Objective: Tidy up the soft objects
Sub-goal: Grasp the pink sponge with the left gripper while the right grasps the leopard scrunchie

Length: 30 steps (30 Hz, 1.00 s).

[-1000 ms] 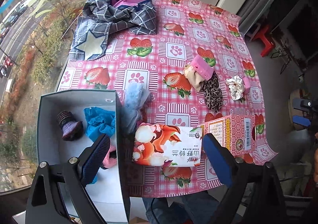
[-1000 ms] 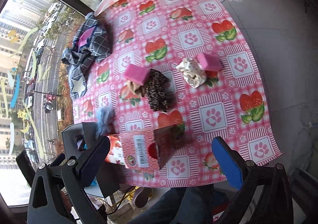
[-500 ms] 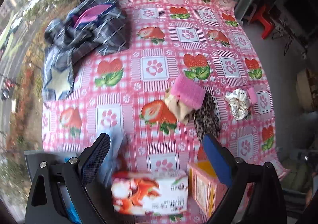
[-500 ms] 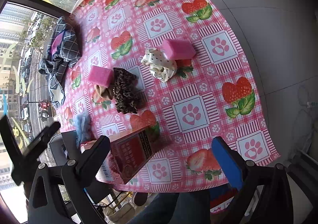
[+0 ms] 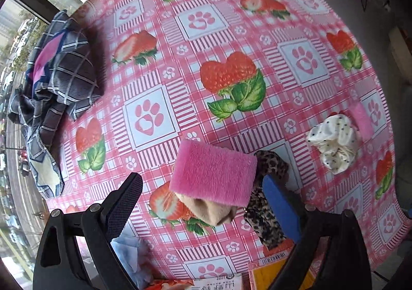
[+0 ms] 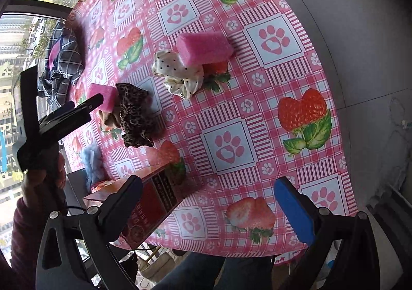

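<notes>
Our left gripper [image 5: 203, 199] spread wide, straddling pink sponge [image 5: 213, 172] atop beige cloth [image 5: 208, 210], leopard scrunchie [image 5: 267, 212] beside. We should lower, centre on sponge alone, close gently. Our right gripper [image 6: 206, 202] spread, empty, hovering near table [image 6: 257, 114] edge.

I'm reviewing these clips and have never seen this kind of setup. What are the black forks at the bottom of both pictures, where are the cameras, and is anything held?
No robot here: a person holds one pair of tongs in each hand, with a camera on each looking along its fingers. The left tongs are open, closing in on a pink fuzzy sponge atop a beige cloth, beside a leopard scrunchie. The right tongs are open and empty above the strawberry tablecloth. Nothing is held.
</notes>
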{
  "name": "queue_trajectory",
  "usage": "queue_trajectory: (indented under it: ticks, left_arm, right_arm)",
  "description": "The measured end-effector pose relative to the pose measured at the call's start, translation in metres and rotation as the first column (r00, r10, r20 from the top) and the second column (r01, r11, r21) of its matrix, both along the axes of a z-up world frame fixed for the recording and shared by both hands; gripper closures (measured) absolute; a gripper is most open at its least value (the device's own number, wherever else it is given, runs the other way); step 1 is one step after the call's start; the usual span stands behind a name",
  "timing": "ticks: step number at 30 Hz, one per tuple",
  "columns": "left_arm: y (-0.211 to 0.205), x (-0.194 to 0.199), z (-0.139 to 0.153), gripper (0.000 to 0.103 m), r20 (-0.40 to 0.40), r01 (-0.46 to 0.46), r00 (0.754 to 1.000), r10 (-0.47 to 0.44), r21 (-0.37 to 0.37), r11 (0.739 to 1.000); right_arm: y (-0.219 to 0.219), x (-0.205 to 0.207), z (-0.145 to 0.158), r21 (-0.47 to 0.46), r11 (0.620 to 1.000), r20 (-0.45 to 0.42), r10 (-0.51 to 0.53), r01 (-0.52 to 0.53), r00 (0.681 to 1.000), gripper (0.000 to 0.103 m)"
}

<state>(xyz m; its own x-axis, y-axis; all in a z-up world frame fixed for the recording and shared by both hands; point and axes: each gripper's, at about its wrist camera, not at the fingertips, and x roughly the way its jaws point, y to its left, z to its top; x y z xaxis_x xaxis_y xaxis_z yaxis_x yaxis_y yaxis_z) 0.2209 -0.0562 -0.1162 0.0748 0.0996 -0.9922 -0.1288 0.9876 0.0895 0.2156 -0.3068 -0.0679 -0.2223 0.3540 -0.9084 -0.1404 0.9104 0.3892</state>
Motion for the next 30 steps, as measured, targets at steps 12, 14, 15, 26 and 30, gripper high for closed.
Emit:
queue_trajectory:
  ticks: [12,14,15,26,30]
  left_arm:
    - [0.028,-0.006,0.005,0.029,0.04,-0.118,0.992,0.12,-0.043,0.992]
    - [0.036,-0.012,0.015,0.029,0.074,-0.15,0.985,0.155,-0.065,0.987]
    - [0.039,-0.015,0.02,0.029,0.084,-0.167,0.981,0.173,-0.078,0.983]
    - [0.071,-0.075,0.055,0.029,0.124,-0.331,0.934,0.336,-0.06,0.942]
    - [0.07,-0.099,0.064,0.029,0.128,-0.351,0.926,0.355,-0.052,0.935]
  right_arm:
    - [0.084,0.019,-0.021,0.05,0.968,0.023,0.246,-0.247,0.969,0.0]
    - [0.109,0.019,-0.026,0.061,0.947,0.035,0.314,-0.315,0.949,0.0]
    - [0.126,0.017,-0.031,0.059,0.93,0.04,0.362,-0.364,0.931,0.0]
    - [0.225,-0.009,-0.088,-0.148,0.756,0.114,0.653,-0.637,0.749,0.0]
    - [0.231,-0.019,-0.1,-0.21,0.727,0.1,0.681,-0.654,0.725,0.001]
